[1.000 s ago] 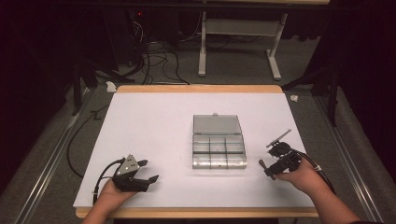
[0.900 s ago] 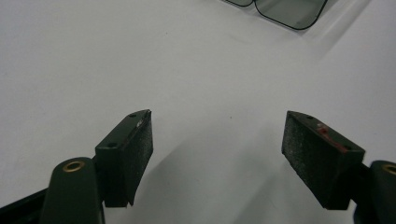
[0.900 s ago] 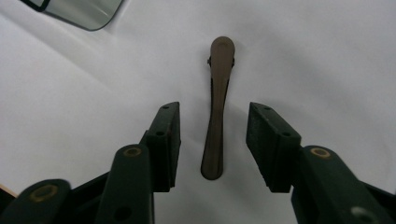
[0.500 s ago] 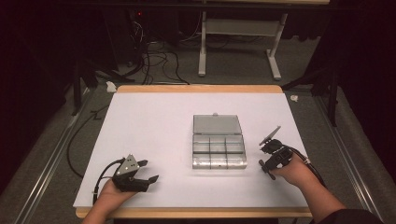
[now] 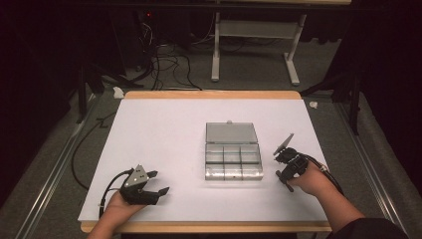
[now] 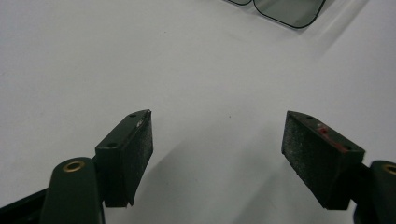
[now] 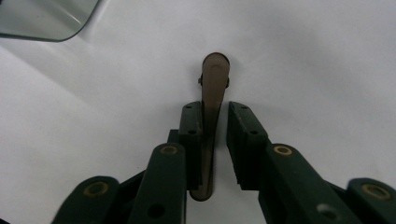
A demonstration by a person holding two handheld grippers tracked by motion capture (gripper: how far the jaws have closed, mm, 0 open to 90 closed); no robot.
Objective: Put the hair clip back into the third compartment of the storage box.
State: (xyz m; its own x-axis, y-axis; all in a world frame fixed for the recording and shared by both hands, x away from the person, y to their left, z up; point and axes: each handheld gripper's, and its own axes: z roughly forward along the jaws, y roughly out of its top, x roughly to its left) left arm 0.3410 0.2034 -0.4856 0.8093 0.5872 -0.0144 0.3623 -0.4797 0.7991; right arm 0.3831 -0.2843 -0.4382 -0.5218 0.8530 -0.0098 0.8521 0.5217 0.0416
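Your right gripper (image 7: pixel 215 126) has a thin brown piece (image 7: pixel 214 88) between its jaws; its lower end is hidden behind the left jaw, and you cannot tell what the piece is. Its right pad appears apart from it, contact unclear. The clear box (image 5: pixel 233 152) is cut off by the frame edge in both gripper views; its compartments' contents are too small to tell from above.

Table (image 5: pixel 164 129): plain white top, tan wood edge. Compartment box (image 5: pixel 233 158): clear grey plastic. Hand-held gripper (image 7: pixel 215 140): black jaws, brass rivets.
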